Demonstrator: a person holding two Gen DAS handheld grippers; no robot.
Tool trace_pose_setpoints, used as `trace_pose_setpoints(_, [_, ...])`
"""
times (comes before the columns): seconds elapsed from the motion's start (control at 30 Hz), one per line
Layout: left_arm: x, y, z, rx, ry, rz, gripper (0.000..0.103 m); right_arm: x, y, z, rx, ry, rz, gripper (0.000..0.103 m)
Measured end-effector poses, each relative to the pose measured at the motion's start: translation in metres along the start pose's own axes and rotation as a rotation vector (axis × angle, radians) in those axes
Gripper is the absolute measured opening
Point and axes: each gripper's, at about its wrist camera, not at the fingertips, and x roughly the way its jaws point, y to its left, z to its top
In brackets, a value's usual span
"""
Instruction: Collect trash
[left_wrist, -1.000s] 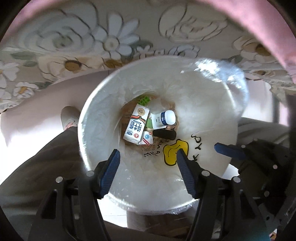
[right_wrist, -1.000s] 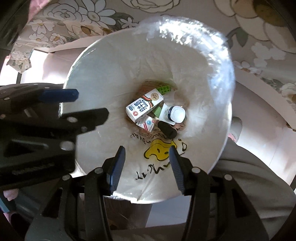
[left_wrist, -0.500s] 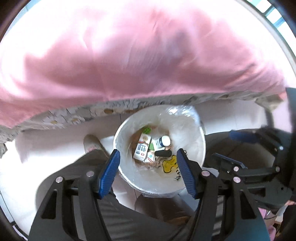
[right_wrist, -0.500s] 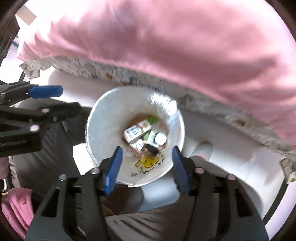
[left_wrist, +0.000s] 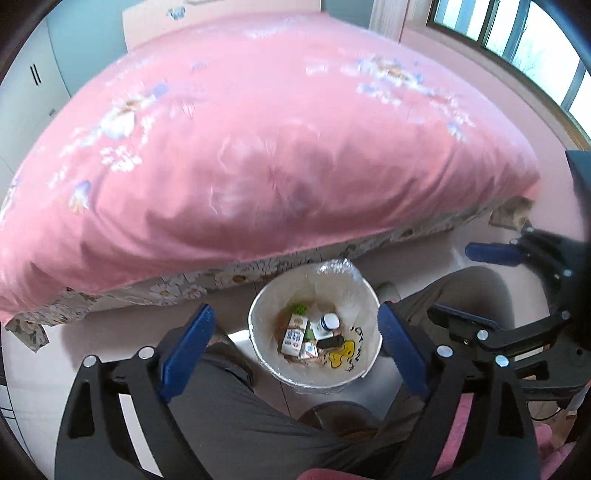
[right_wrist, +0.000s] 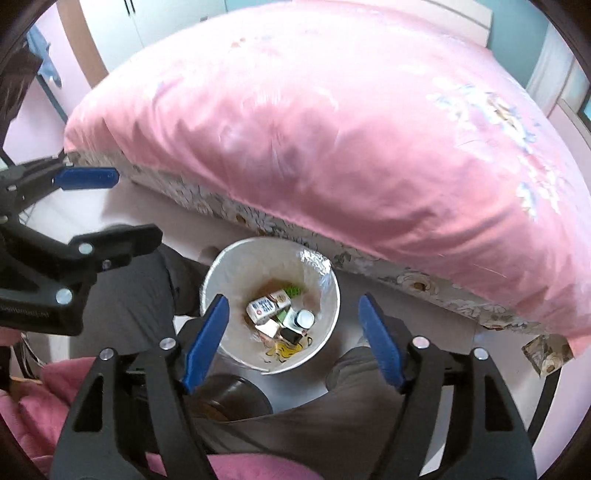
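Bright daylight from the window (left_wrist: 546, 40), motion-blurred pink bedspread (left_wrist: 258, 147) (fisheye-bent edges), liner glare.

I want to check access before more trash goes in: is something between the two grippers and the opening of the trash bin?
Nothing visible. The left gripper and right gripper both hang open and empty above the trash bin, whose mouth is uncovered.

Glossy plastic liner (left_wrist: 334, 269) in bin; smooth pink cloth bedspread (left_wrist: 258, 147).
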Motion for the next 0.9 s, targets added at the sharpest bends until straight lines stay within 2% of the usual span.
trace_pose_setpoints(0.1, [-0.019, -0.005, -0.006, 0.013, -0.044, 0.026, 0.094, -0.021, 0.004, -0.006, 0.006, -0.054, -0.035, 0.075])
trace_pose_setpoints(0.27, [-0.045, -0.02, -0.02, 0.079, -0.104, 0.142, 0.094, -0.051, 0.009, -0.021, 0.028, -0.154, -0.136, 0.075])
trace_pose_setpoints(0.47, [-0.077, -0.031, -0.032, 0.091, -0.203, 0.157, 0.095, -0.077, 0.018, -0.037, 0.042, -0.26, -0.246, 0.075])
trace_pose_setpoints(0.57, [-0.082, -0.037, -0.037, 0.112, -0.223, 0.203, 0.096, -0.09, 0.02, -0.045, 0.062, -0.324, -0.3, 0.075])
trace_pose_setpoints(0.67, [-0.085, -0.04, -0.039, 0.107, -0.233, 0.191, 0.096, -0.097, 0.021, -0.052, 0.089, -0.37, -0.337, 0.079])
trace_pose_setpoints(0.9, [-0.092, -0.046, -0.045, 0.091, -0.263, 0.173, 0.096, -0.106, 0.024, -0.064, 0.151, -0.394, -0.328, 0.08])
